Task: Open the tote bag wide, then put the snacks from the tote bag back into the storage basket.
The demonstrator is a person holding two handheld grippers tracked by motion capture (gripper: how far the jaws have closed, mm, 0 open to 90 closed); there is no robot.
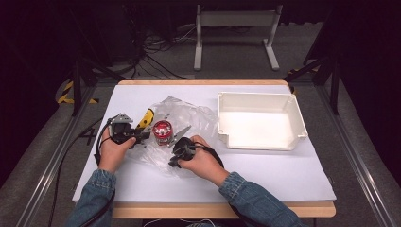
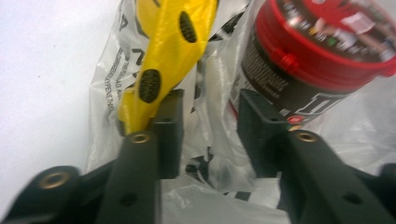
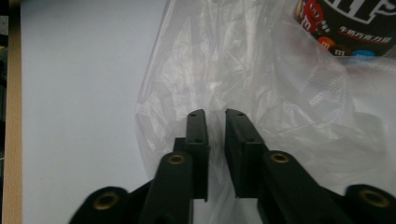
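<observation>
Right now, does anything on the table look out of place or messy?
Nothing is spilled or broken. The clear plastic bag lies crumpled on the table, with the red-lidded candy tub standing upright and a yellow item beside it. The white bin sits square.

Red-lidded can (image 2: 317,60) with M&M's characters, black print on plastic bag (image 2: 116,70) unreadable

Red-lidded can (image 2: 322,56): top cut off by frame edge, label print blurred. Yellow tool (image 2: 163,60): upper end cropped; lower tip hidden behind jaw, under plastic bag (image 2: 107,70).
</observation>
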